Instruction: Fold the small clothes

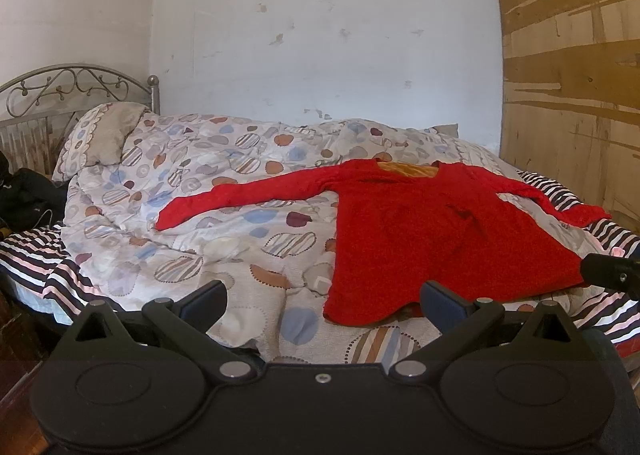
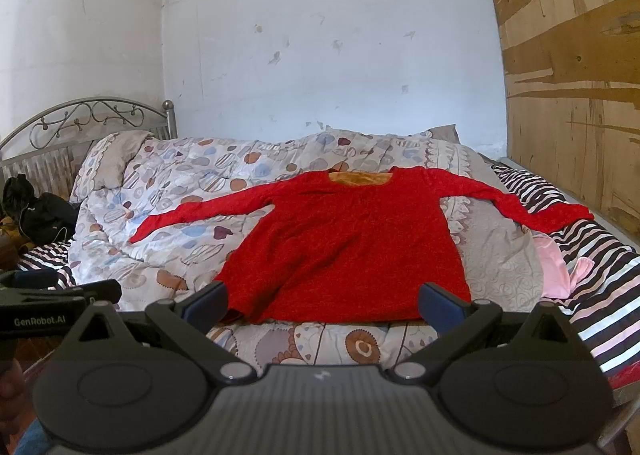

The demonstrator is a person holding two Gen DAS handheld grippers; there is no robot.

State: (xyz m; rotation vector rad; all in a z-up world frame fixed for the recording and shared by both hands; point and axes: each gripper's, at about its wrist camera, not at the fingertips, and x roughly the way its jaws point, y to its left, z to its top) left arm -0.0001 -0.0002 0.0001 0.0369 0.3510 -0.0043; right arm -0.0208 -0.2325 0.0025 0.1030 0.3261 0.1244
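A red long-sleeved top (image 1: 420, 231) lies flat on the bed, front up, both sleeves spread out and its yellow lining showing at the neck. It also shows in the right wrist view (image 2: 352, 239). My left gripper (image 1: 324, 301) is open and empty, just short of the hem's left corner. My right gripper (image 2: 324, 301) is open and empty, just in front of the middle of the hem. The right gripper's tip shows in the left wrist view (image 1: 612, 269); the left gripper shows in the right wrist view (image 2: 60, 297).
The top rests on a patterned quilt (image 2: 176, 191) over a striped sheet (image 2: 592, 255). A pillow (image 1: 100, 139) and metal headboard (image 1: 64, 87) are at the left. A pink cloth (image 2: 556, 267) lies at the right. Dark items (image 2: 40, 211) sit by the headboard. A wooden panel (image 2: 568, 95) stands at the right.
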